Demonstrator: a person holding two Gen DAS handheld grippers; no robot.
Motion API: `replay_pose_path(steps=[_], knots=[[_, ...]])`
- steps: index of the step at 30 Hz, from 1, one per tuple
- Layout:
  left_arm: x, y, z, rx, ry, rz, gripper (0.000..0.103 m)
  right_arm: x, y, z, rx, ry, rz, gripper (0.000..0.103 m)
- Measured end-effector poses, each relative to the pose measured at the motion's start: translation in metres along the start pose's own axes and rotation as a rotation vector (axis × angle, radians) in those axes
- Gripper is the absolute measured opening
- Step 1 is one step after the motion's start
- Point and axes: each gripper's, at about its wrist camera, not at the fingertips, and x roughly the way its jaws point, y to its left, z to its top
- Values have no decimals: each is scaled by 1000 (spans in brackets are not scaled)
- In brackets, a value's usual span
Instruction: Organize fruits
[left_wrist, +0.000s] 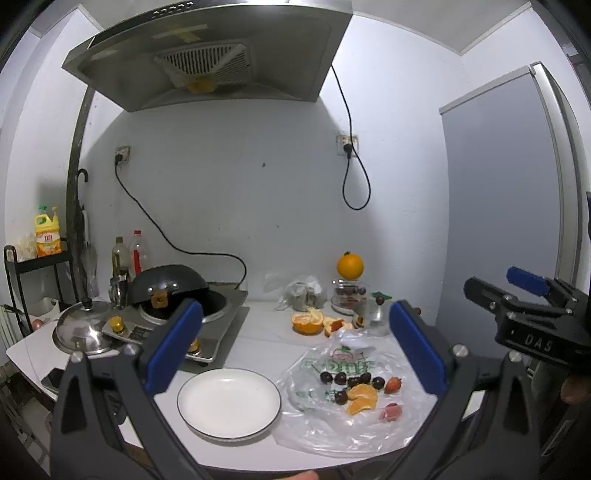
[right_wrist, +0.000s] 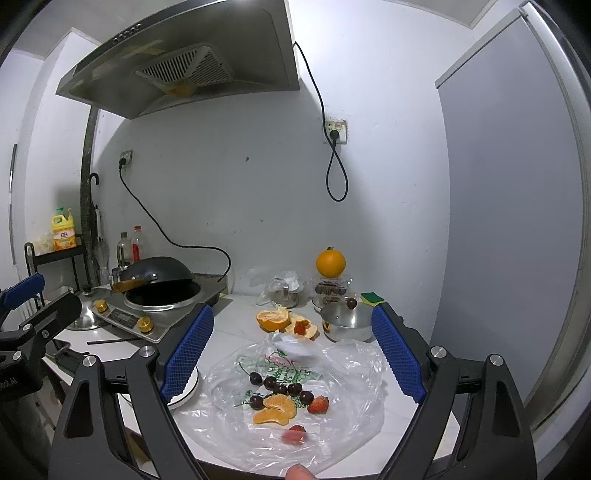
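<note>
White counter (left_wrist: 258, 343) carries a crumpled clear plastic bag (right_wrist: 332, 369) holding dark cherries (right_wrist: 279, 388), orange tangerine segments (right_wrist: 275, 408) and red strawberries (right_wrist: 318, 405), beside an empty round white plate (left_wrist: 229, 402), while the left gripper (left_wrist: 295, 350) and right gripper (right_wrist: 295, 354) hover with fingers apart.

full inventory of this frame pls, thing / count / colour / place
plate: 1, white, front counter, left of bag
bag: 1, clear plastic, flat on counter under the fruit
cherries: about 6, dark red, on bag
orange segments: 2 pieces, orange, on bag
strawberries: 2 on bag, red
peel: orange, behind bag
orange: 1, whole, on a jar by the wall
pot: 1, steel, lidded, right of peel
sponge: 1, yellow-green, by the wall
wok: 1, black, tilted on stove
lid: 1, steel, left of stove
left gripper: jaws open
right gripper: jaws open
</note>
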Motion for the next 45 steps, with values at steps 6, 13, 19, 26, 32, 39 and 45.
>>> replay_pose_path(steps=[6, 13, 19, 26, 32, 39, 45], knots=[[2, -1, 1, 0, 1, 2, 102, -1, 0, 2, 2, 0, -1, 90], [2, -1, 2, -1, 2, 4, 102, -1, 1, 5, 0, 0, 0, 90], [2, -1, 1, -6, -3, 7, 102, -2, 0, 4, -2, -2, 2, 90], [2, 0, 1, -7, -2, 8, 102, -2, 1, 4, -5, -3, 3, 90], [2, 2, 1, -6, 1, 9, 102, -2, 1, 5, -3, -2, 4, 90], [2, 3, 0, -11, -3, 7, 102, -2, 1, 4, -5, -2, 4, 90], [2, 3, 0, -14, -5, 11, 102, -3, 2, 4, -8, -2, 8, 90]])
